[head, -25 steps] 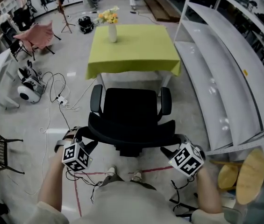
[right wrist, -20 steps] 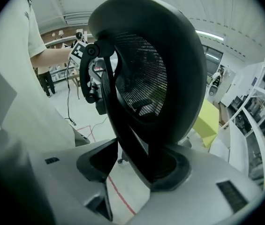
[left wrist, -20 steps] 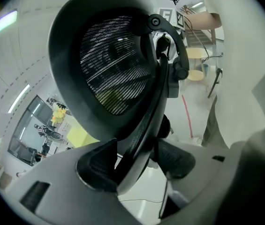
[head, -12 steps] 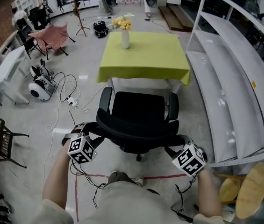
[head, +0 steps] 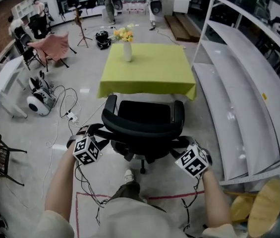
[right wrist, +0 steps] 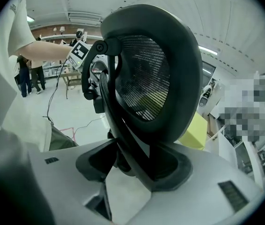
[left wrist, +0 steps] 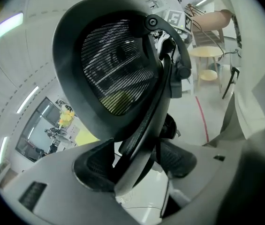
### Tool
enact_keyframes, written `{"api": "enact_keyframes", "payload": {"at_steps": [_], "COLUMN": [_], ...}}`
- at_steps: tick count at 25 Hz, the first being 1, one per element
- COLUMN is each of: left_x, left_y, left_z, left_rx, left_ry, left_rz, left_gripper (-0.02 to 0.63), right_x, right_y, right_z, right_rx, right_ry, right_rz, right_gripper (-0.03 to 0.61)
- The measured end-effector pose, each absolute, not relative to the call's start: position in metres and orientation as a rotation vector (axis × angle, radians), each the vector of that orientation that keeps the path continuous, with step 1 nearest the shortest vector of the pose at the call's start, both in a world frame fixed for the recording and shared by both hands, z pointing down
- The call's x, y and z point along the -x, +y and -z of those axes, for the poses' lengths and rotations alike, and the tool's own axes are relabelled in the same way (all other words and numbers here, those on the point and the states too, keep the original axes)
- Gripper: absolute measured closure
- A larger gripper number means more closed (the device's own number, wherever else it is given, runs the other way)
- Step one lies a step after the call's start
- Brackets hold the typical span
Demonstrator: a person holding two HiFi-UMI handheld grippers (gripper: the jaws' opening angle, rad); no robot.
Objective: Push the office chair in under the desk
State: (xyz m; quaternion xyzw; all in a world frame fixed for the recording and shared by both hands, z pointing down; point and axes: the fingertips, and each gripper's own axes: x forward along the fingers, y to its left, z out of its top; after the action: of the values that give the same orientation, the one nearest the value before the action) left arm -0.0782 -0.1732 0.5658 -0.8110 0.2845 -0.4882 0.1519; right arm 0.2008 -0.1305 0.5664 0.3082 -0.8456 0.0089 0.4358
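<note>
Gripping the backrest rim of the office chair (head: 144, 120), the left hand-held gripper (left wrist: 138, 159) and the right hand-held gripper (right wrist: 133, 162) each pinch one side of it. Both sets of jaws have just been widening, with the rim between the pads. The chair stands on the floor (head: 199, 128), seat front at the near edge of the green-clothed surface (head: 149, 68).
</note>
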Motion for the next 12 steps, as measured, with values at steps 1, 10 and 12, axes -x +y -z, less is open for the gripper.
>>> {"api": "enact_keyframes", "payload": {"at_steps": [1,10,12], "left_x": [0.076,0.057,0.056], "left_y": [-0.181,-0.252,-0.267], "left_z": [-0.566,-0.563,-0.562], "left_rx": [2.329,2.326,2.318], "left_ry": [0.819,0.817,0.817], "left_rz": [1.398,1.41,1.414], "left_gripper": [0.336,0.331,0.333], "right_x": [-0.203,-0.222,-0.224], "right_y": [-0.139,-0.214,-0.232], "right_z": [-0.567,-0.566,-0.567], "right_rx": [-0.771,-0.785,-0.778], "right_ry": [-2.102,-2.102,-2.092], "right_rz": [-0.017,-0.022,-0.042], "right_gripper": [0.353,0.342,0.336]}}
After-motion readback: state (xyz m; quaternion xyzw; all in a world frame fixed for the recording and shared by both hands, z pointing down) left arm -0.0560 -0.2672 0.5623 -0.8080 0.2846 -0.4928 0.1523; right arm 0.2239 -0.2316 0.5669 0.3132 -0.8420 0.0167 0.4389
